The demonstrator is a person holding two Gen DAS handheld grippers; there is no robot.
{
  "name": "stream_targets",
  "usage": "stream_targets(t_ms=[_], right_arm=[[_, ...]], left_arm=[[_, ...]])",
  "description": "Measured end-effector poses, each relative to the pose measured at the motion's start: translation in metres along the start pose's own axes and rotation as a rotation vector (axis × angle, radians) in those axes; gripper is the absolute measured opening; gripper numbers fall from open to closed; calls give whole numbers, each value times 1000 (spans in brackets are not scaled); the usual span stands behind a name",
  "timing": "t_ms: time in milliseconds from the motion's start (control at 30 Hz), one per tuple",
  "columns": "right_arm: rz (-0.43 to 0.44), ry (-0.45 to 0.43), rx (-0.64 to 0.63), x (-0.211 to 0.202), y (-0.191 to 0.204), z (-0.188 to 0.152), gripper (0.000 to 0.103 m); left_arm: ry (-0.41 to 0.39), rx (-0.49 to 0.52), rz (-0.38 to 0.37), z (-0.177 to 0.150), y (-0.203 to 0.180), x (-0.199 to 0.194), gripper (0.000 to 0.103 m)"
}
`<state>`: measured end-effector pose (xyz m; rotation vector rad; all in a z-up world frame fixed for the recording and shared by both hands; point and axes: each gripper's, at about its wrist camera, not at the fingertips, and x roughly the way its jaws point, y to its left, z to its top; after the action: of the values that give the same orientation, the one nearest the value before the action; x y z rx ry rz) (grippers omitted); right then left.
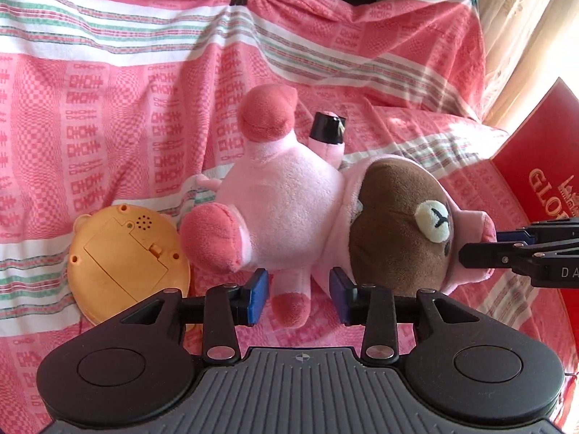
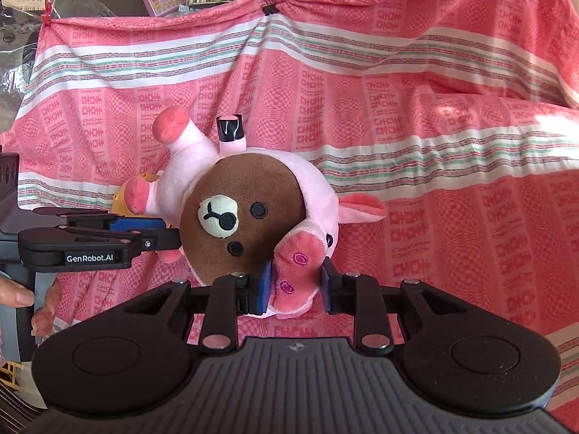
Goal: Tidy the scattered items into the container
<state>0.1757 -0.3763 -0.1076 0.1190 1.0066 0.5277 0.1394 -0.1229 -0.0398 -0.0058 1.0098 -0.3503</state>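
A plush bear [image 1: 289, 202] in a pink pig suit lies on the pink patterned cloth [image 1: 108, 108], its brown face [image 2: 239, 213] turned toward the right wrist camera. My right gripper [image 2: 296, 285] is shut on the suit's pink snout [image 2: 296, 260]; in the left wrist view it comes in from the right edge [image 1: 481, 242]. My left gripper [image 1: 299, 298] is open. One pink foot [image 1: 289, 300] lies between its blue pads, with a gap on both sides. From the right wrist view, the left gripper [image 2: 170, 231] sits beside the bear's head.
An orange round toy [image 1: 126, 260] lies back-up left of the plush, peeking out behind it [image 2: 123, 199]. A red box [image 1: 535, 181] stands at the right. One plush limb carries a black band [image 1: 327, 128]. A hand [image 2: 18, 294] holds the left gripper's handle.
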Motion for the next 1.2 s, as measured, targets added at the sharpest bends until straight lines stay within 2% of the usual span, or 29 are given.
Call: stream_targets(t_ms=[100,267,367,500,700,867,933,1033,1100,1133,1200], right_arm=[[-1,-1,6,3,-2,1,35],[-5,-5,21,4,-8,4,46],[-3,-4,22,5,-8,4,49],[-2,-8,48,7,-10,7,56],[-9,-20,40,11,-12,4,56],[-42,-42,70,9,-25,6,56],[-57,-49,95,7,-33,7,56],[-84,-64,129,4,-41,7,56],[-94,-77,151,1,-45,6,57],[-97,-84,160,-2,-47,5,60],[-101,-102,174,-7,-50,2,63]], left_arm=[[22,-13,22,-1,0,10,54],[58,-51,39,1,8,24,53],[69,-40,46,2,7,28,50],[90,-31,53,5,4,33,43],[91,24,68,0,-6,31,27],[94,72,13,-6,-21,23,25],[104,98,-17,-10,-31,24,20],[114,132,-52,-18,-48,24,21],[121,130,-88,-22,-57,24,21],[126,131,-118,-24,-61,24,27],[141,168,-199,-29,-77,24,26]])
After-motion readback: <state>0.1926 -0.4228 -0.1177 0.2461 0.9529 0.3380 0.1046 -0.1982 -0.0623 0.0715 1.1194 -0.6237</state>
